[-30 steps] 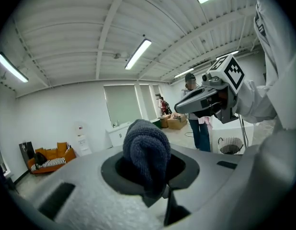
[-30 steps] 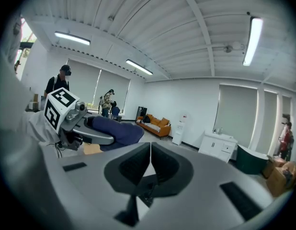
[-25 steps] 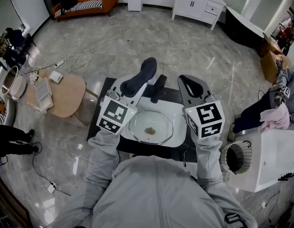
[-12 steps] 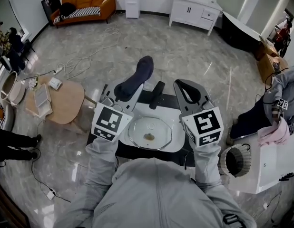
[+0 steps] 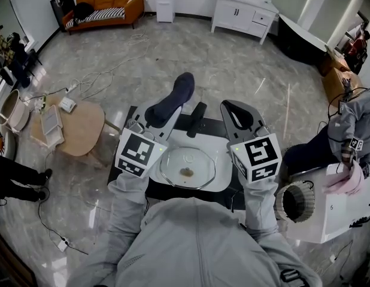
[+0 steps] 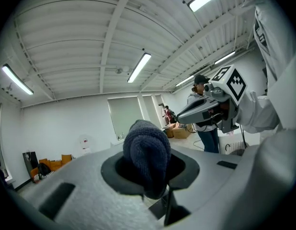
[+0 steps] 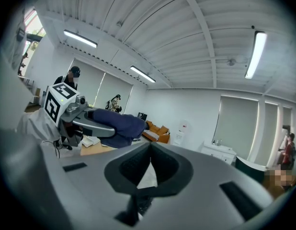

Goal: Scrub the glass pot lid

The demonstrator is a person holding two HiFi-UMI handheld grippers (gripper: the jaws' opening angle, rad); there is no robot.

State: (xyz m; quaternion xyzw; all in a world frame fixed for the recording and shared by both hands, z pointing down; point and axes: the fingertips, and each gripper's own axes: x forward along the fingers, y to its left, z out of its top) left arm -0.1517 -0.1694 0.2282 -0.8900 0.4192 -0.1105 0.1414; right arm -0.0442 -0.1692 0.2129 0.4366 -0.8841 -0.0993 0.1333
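Observation:
The glass pot lid (image 5: pixel 187 166) lies on a white board (image 5: pixel 221 181) on a black table, with a brown smear (image 5: pixel 187 172) near its middle. My left gripper (image 5: pixel 173 104) is held above the table's far side, just beyond the lid, and is shut on a dark blue knitted cloth (image 5: pixel 178 93). That cloth (image 6: pixel 147 157) bulges out between the jaws in the left gripper view. My right gripper (image 5: pixel 233 108) is held level with it on the right, shut, its tips (image 7: pixel 149 150) meeting on nothing. Both gripper views point up at the ceiling, so neither shows the lid.
A black oblong object (image 5: pixel 197 117) lies on the table between the grippers. A round wooden side table (image 5: pixel 77 127) stands to the left. At the right are a white unit with a round basket (image 5: pixel 297 199) and a person's sleeve holding something pink (image 5: pixel 346 178). Cables trail across the floor.
The head camera shifted a little, and both grippers drifted slightly with it. The left gripper still holds the cloth, and the lid has not moved.

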